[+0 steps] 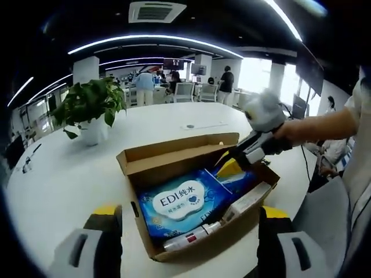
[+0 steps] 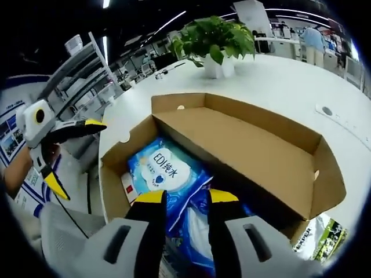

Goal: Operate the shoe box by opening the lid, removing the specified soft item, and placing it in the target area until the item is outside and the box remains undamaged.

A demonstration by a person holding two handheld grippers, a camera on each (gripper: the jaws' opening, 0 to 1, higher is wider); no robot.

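- Jaws of the right gripper (image 2: 186, 200) reach down into the open shoe box (image 2: 272, 168), yellow tips close together with a fold of blue wrapper between them; they look pinched on the second blue soft pack (image 2: 200, 229), though the contact itself is partly hidden.
- From the left gripper view, that same right gripper (image 1: 232, 164) comes in from the right, held in a person's hand (image 1: 290, 134), its yellow tip down at the far end of the box on the blue pack (image 1: 236, 178).
- Left gripper (image 1: 188, 215) jaws stand wide apart, empty, on either side of the near end of the box, above the table.
- In the right gripper view the left gripper (image 2: 65, 155) hangs off to the left, its yellow-tipped jaws spread, clear of the box.
- Inside the box, a blue wet-wipes pack (image 1: 182, 204) marked "EDI" lies flat, with a slim white-and-red tube (image 1: 188, 237) and a long white carton (image 1: 249, 200) along the near wall.
- Lid of the cardboard shoe box is folded back, standing behind the contents.
- Box sits on a round white table (image 1: 69, 174); a potted plant (image 1: 93, 107) stands farther back.
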